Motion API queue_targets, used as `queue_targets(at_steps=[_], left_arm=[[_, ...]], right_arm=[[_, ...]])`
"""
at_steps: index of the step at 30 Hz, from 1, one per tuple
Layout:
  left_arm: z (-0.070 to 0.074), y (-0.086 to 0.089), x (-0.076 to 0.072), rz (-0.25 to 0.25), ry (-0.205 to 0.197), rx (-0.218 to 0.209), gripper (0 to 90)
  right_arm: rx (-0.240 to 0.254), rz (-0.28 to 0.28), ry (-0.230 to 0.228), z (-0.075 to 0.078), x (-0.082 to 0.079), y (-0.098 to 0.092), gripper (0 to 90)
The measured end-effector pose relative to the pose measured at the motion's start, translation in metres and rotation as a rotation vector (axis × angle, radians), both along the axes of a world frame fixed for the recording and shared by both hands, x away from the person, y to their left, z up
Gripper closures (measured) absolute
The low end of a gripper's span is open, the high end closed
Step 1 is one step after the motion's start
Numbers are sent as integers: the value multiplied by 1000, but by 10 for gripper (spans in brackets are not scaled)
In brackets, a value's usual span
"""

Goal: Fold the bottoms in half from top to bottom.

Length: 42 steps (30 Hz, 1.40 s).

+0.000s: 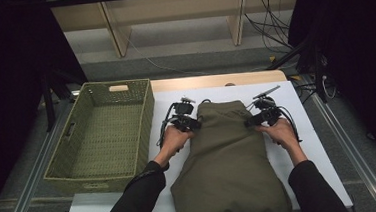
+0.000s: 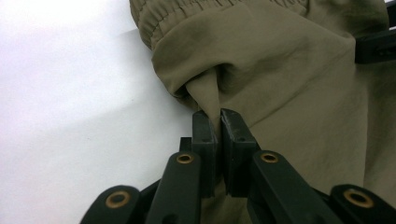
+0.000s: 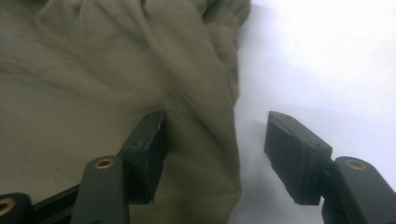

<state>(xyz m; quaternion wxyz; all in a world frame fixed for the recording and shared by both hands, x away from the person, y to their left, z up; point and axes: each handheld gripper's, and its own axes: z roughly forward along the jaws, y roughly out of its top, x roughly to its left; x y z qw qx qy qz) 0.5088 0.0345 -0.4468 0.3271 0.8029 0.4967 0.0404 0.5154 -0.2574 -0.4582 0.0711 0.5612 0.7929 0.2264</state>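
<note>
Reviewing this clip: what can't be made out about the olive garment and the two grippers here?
- Olive-green fabric garment: near end cut off by the high view's bottom edge.
- Left gripper: how deep the pinched fold goes, hidden between its shut jaws.
- Right gripper: blurred; one jaw rests on the cloth edge, what is beneath unclear.
- Woven green basket: near wall's inside hidden.

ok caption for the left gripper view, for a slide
Left claw shut on a pinched fold of the olive garment, lying on the white table.
</note>
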Motion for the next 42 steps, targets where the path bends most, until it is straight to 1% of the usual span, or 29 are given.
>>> queue_targets(at_steps=[2, 4, 5, 7, 10, 12, 13, 15, 16, 17, 18, 20, 24, 25, 29, 31, 33, 34, 36, 39, 42], left_arm=[[0, 0, 0, 3, -4, 4, 845], [-1, 0, 0, 7, -4, 7, 846], [-1, -1, 0, 6, -5, 10, 845], [-2, -1, 0, 5, -3, 10, 845], [-1, 0, 1, 4, -4, 8, 845], [-2, -1, 1, 10, -4, 4, 845], [-2, -1, 1, 10, -3, 5, 845], [-2, -1, 1, 12, -5, 2, 845], [-2, 0, 1, 13, -8, 2, 845], [-1, 0, 1, 15, -14, -2, 845], [0, 1, 0, 17, -21, -6, 846], [0, 2, 0, 24, -30, -12, 847], [2, 4, 2, 42, -39, -23, 848], [3, 5, 2, 48, -45, -25, 848], [6, 8, 3, 64, -58, -37, 848], [9, 9, 4, 76, -66, -47, 848], [13, 8, 7, 80, -75, -44, 849], [17, 8, 8, 87, -84, -46, 849], [24, 7, 10, 95, -104, -55, 849], [35, 7, 14, 97, -129, -64, 849], [45, 7, 16, 102, -155, -69, 849]], right_arm=[[-9, 3, 14, -3, 2, 4, 401], [-29, 10, 7, -4, 2, 7, 406], [-23, -1, 13, -4, 2, 8, 418], [-33, 0, 5, -4, 2, 9, 470], [-28, 8, 0, -4, 3, 12, 567], [-39, 13, -5, -4, 3, 14, 652], [-31, 15, 0, -4, 3, 15, 683], [-36, 10, 1, -4, 4, 14, 783], [-7, 13, 16, -4, 4, 13, 843], [12, 12, 18, -5, 5, 12, 859], [9, 17, 12, -4, 4, 12, 872], [18, 22, -11, -1, 4, 11, 885], [43, 29, -44, 13, 4, 8, 890], [42, 38, -53, 16, 4, 8, 891], [48, 41, -85, 29, 5, 10, 893], [61, 42, -106, 36, 5, 10, 893], [73, 42, -125, 44, 7, 10, 893], [72, 42, -128, 48, 8, 10, 893], [59, 43, -149, 56, 9, 10, 893], [58, 37, -185, 69, 12, 10, 893], [54, 40, -209, 80, 14, 9, 893]])
